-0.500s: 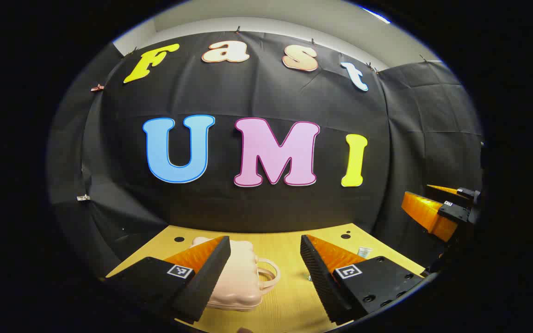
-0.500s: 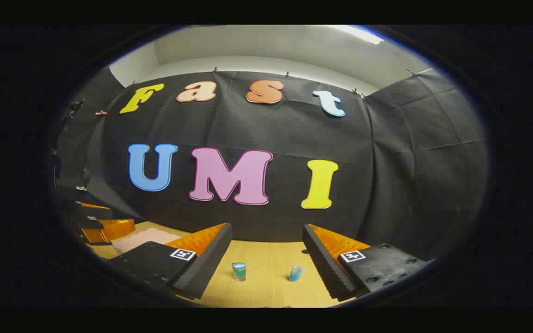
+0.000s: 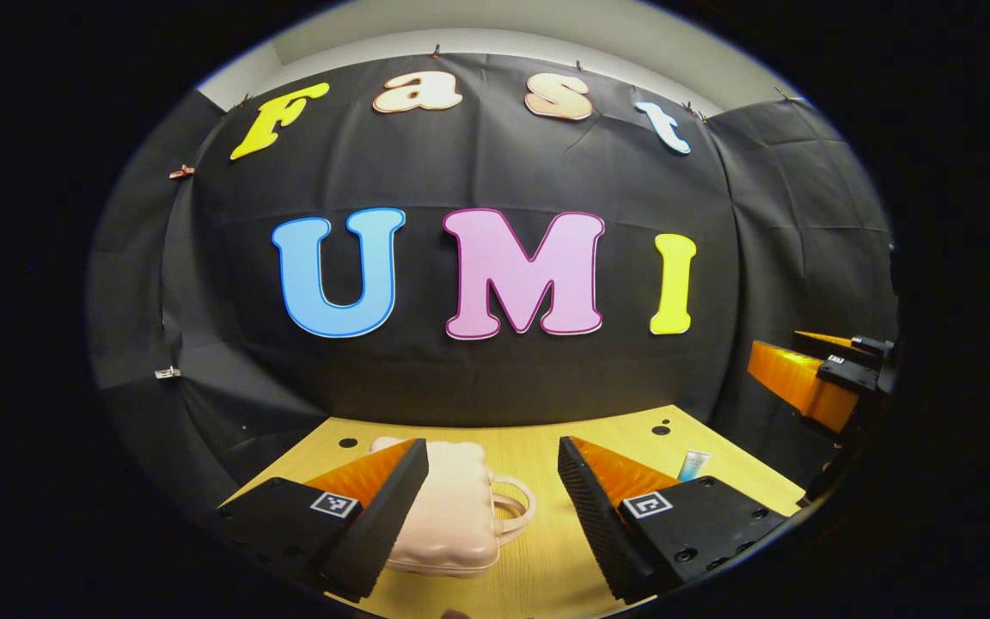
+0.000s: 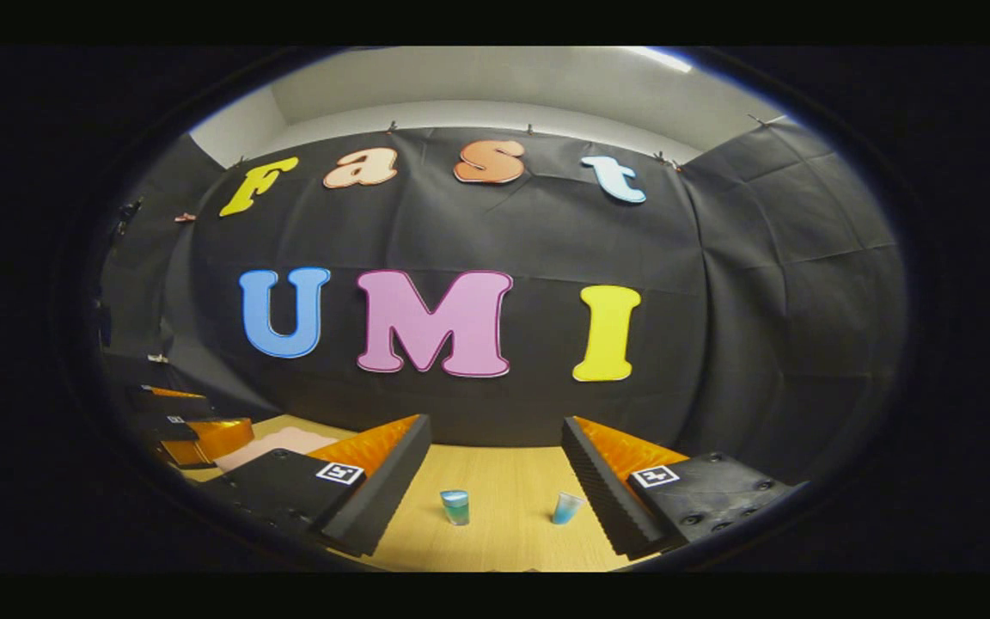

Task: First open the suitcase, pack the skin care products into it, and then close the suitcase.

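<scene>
A small pale pink suitcase (image 3: 452, 507) with a loop handle lies closed on the wooden table (image 3: 538, 550), partly behind the left finger of my left gripper (image 3: 492, 516), which is open and empty above it. A small blue tube (image 3: 694, 465) stands to the right. In the right gripper view, two small blue skin care bottles (image 4: 455, 506) (image 4: 565, 507) stand on the table between the fingers of my open right gripper (image 4: 497, 503), farther ahead. The suitcase (image 4: 276, 441) shows at the left there.
The other gripper (image 3: 821, 383) hangs at the right edge of the left gripper view. In the right gripper view the left gripper (image 4: 190, 430) is at the far left. The black cloth wall closes the table's far side.
Both views have shifted slightly: the table and suitcase show a bit more, and the blue tube has come further into the left gripper view. Both grippers stay open.
</scene>
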{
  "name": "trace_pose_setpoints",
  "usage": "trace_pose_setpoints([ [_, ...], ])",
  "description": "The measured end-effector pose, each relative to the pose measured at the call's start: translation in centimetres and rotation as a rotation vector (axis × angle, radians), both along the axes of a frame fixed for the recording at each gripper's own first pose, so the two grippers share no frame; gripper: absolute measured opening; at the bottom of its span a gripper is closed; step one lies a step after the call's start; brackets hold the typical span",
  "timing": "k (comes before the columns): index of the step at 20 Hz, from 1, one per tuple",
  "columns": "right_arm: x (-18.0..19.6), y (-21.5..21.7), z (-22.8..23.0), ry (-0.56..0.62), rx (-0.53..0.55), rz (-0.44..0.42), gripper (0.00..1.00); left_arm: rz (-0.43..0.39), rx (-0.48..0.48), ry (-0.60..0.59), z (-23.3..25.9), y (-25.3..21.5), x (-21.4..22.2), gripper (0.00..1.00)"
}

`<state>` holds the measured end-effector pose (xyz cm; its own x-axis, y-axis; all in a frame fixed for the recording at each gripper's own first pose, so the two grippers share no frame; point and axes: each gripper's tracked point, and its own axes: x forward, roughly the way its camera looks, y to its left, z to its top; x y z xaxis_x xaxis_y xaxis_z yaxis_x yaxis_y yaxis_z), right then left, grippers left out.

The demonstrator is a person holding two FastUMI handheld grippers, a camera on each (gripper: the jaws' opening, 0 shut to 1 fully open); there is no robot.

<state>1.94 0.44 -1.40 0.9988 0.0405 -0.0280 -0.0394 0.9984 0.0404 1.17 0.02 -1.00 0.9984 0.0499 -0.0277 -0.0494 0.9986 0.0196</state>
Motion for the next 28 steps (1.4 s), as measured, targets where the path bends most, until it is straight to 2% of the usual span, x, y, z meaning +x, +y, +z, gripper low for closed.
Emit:
trace_pose_setpoints([
  [8,0.8,0.6,0.2,-0.007,0.018,0.027,0.94,-0.001,-0.012,0.016,-0.5,-0.3,1.1,0.96],
  [13,1.4,0.4,0.0,0.007,0.035,0.032,0.97,-0.032,0.017,0.122,-3.6,-1.6,3.6,0.96],
  [21,3.6,-1.8,-1.4,0.017,-0.054,0.045,0.96,-0.142,0.060,0.266,-9.4,-5.7,11.5,0.96],
  [23,4.3,-2.8,-2.0,0.026,-0.069,0.029,0.94,-0.146,0.050,0.337,-12.2,-6.2,13.6,0.97],
  [28,5.3,-4.6,-5.5,0.105,-0.085,0.007,0.96,-0.124,0.016,0.501,-18.3,-6.1,18.6,0.97],
])
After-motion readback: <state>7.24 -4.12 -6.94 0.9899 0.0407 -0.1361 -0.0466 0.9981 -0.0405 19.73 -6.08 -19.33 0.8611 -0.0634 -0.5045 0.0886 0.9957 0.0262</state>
